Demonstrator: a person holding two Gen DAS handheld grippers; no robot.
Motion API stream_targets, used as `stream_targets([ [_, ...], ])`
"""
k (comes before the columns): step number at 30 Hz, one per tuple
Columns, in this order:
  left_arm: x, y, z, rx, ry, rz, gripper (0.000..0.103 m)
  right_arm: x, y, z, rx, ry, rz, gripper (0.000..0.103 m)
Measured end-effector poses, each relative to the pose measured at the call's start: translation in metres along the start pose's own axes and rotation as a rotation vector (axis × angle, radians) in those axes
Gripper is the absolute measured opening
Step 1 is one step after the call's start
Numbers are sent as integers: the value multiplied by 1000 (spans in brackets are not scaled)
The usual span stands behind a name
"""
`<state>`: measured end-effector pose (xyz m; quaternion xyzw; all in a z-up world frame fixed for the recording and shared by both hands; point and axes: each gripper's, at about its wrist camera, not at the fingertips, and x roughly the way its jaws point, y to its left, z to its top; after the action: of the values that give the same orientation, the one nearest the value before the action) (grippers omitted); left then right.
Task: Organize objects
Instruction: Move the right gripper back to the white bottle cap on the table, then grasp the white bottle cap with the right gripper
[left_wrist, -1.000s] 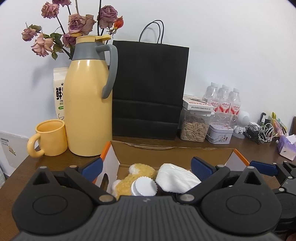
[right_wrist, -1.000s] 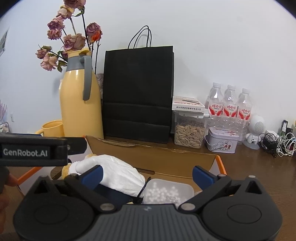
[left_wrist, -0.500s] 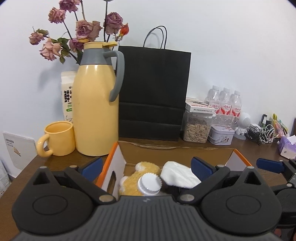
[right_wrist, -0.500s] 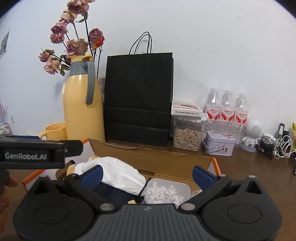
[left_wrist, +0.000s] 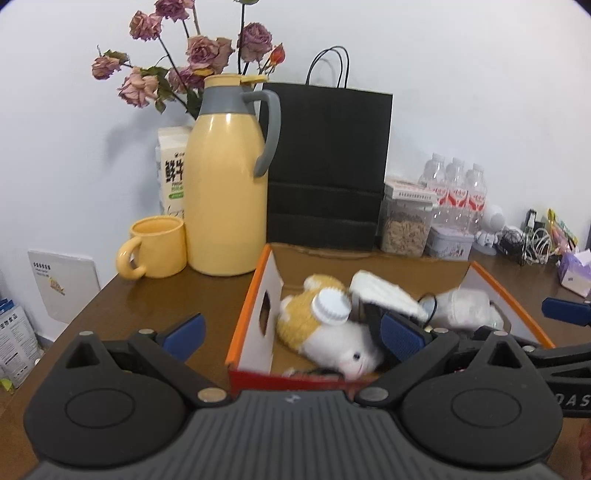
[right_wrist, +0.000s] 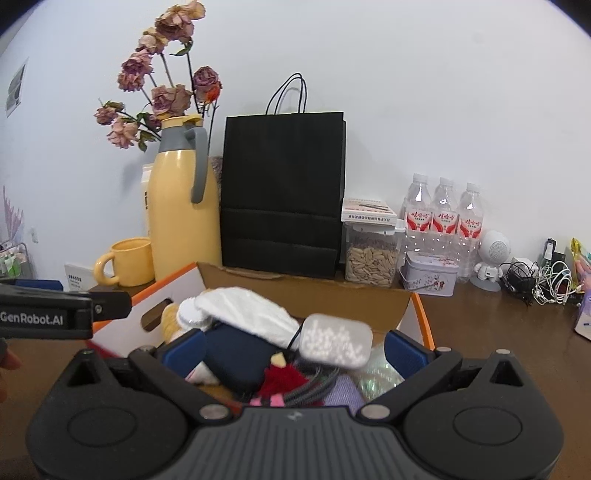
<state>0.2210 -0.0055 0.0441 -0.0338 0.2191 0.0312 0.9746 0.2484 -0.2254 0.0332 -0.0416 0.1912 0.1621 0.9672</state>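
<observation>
An open cardboard box (left_wrist: 258, 291) with orange edges sits on the brown table, full of loose items. In the left wrist view I see a yellow and white plush toy (left_wrist: 321, 332), a white ribbed bottle cap (left_wrist: 330, 305), a white cloth (left_wrist: 384, 293) and a clear plastic container (left_wrist: 465, 306). My left gripper (left_wrist: 293, 332) is open over the box's left end, holding nothing. My right gripper (right_wrist: 294, 350) is open above the box's contents: a navy pouch (right_wrist: 236, 354), the white cloth (right_wrist: 243, 312) and a lidded container of white beads (right_wrist: 336, 341). Nothing sits between its fingers.
Behind the box stand a yellow thermos jug (left_wrist: 227, 184), a yellow mug (left_wrist: 157, 251), a black paper bag (left_wrist: 327, 166), a seed jar (right_wrist: 371, 258), a small tin (right_wrist: 430, 277) and water bottles (right_wrist: 445, 214). Cables (right_wrist: 543, 284) lie at the right.
Both grippers have risen and drawn back from the wall, so more of the box's inside shows. Both stay open and empty.
</observation>
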Motion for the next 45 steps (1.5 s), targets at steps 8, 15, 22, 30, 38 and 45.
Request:
stream_targets([
  [8, -14, 13, -23, 7, 59, 15, 103, -22, 11, -23, -23, 49, 23, 103],
  [15, -18, 19, -49, 28, 133, 10, 103, -22, 17, -53, -17, 151, 55, 103],
  [22, -16, 23, -73, 41, 198, 2, 103, -19, 24, -76, -36, 240, 69, 103],
  [30, -11, 27, -82, 23, 238, -7, 103, -12, 31, -87, -47, 292, 77, 103],
  [38, -11, 29, -84, 12, 234, -13, 103, -9, 29, -90, -13, 305, 96, 103],
  [45, -13, 31, -83, -2, 228, -9, 103, -6, 30, -89, -2, 305, 82, 103],
])
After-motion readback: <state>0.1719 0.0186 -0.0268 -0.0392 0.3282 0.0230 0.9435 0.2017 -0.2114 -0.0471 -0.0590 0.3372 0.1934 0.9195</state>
